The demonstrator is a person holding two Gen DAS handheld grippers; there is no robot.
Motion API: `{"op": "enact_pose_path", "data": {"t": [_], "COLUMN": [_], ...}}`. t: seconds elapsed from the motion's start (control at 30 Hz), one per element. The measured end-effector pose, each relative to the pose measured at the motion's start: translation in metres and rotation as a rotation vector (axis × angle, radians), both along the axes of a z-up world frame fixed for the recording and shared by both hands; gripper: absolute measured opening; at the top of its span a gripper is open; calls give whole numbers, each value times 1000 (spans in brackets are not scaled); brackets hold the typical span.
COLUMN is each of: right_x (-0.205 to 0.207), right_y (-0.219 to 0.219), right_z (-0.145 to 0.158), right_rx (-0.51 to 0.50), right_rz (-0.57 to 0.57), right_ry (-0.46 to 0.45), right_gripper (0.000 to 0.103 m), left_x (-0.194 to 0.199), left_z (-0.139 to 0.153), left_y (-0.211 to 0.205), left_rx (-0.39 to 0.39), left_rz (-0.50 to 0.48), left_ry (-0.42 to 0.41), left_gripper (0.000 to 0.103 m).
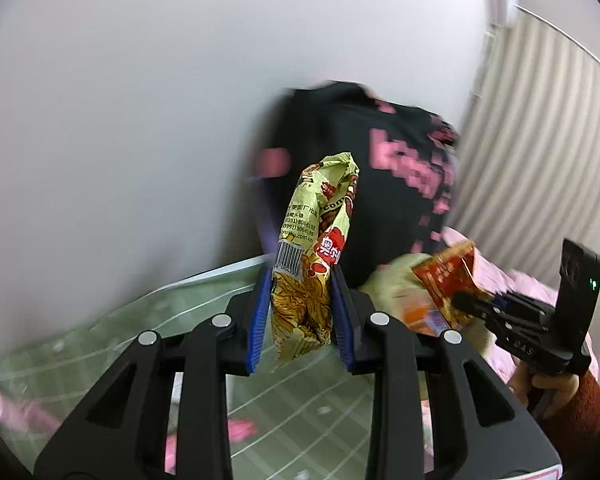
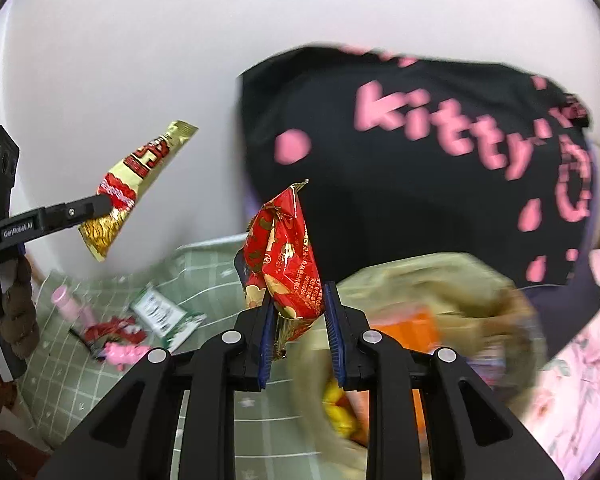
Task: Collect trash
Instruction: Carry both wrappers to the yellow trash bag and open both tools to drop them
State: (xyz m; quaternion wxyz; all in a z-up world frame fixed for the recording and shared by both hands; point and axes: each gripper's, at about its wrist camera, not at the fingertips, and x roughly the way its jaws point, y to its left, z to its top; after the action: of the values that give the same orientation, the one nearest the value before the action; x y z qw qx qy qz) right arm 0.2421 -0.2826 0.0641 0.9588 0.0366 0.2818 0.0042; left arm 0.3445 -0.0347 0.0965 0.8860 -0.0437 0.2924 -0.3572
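Left: yellow-green noodle wrapper pinched low between left gripper pads, raised above green checked bedsheet. Right: red snack wrapper clamped in right gripper, near tan bag. Judged light, crinkly, slippery; best pinched mid-body.
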Motion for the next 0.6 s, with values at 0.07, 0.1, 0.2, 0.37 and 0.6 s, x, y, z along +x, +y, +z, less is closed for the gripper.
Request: {"op": "enact_pose_path", "data": {"t": [0.07, 0.1, 0.2, 0.37, 0.6], "right_x": [-13, -19, -39, -65, -81], "right_y": [-17, -24, -56, -98, -132], "right_z": [10, 13, 22, 19, 4], "right_rx": [-17, -23, -38, -16, 14], "right_rz": [-52, -72, -160, -279, -336], "right_ry": [-19, -25, -44, -42, -13], "right_gripper": [23, 23, 23, 23, 23], "left_x": [-2, -4, -7, -11, -27], "left_z": [5, 5, -1, -20, -73], "left_y": [-30, -47, -85, -142, -225], "left_rx": [17, 28, 63, 125, 374], "left_rz": [-78, -119, -200, -311, -448], "left_ry": [-7, -4, 8, 62, 105], "left_gripper": [28, 28, 28, 28, 28]}}
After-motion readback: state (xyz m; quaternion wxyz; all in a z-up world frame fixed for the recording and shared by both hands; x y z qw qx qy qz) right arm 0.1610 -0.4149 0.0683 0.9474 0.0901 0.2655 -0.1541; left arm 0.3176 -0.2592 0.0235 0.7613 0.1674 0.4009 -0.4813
